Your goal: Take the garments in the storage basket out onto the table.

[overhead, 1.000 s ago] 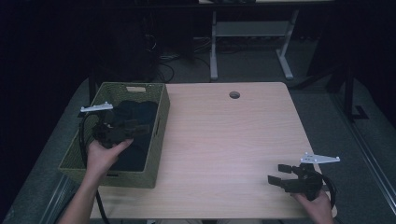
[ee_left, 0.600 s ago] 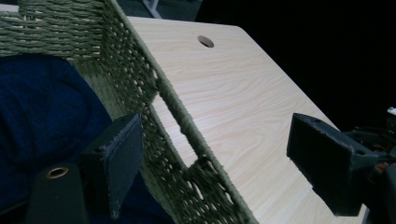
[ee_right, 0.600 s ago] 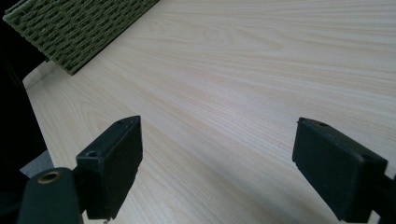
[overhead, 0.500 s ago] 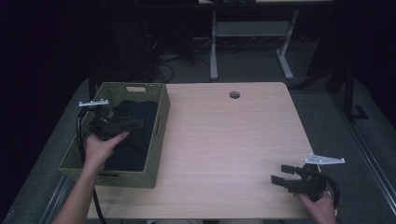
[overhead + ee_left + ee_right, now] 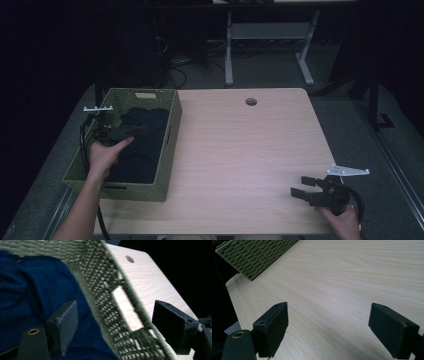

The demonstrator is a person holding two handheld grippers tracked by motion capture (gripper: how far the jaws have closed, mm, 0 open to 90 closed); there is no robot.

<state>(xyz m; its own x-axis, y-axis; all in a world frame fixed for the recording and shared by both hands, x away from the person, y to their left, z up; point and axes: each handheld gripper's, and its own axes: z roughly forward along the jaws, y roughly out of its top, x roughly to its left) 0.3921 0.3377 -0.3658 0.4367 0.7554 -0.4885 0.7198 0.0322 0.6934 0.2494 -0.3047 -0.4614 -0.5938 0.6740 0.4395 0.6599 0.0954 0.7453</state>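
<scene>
Overhead, pale wooden table (image 5: pixel 240 150), dark room.

One woven basket (image 5: pixel 170 145), one dark blue garment (image 5: pixel 145 145), one table (image 5: pixel 240 150) and two grippers.

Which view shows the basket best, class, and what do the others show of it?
The high view: the whole basket shows, with the dark cloth inside. The left gripper view gives a blurred close-up of one woven wall with its handle slot. The right gripper view catches a corner.
</scene>
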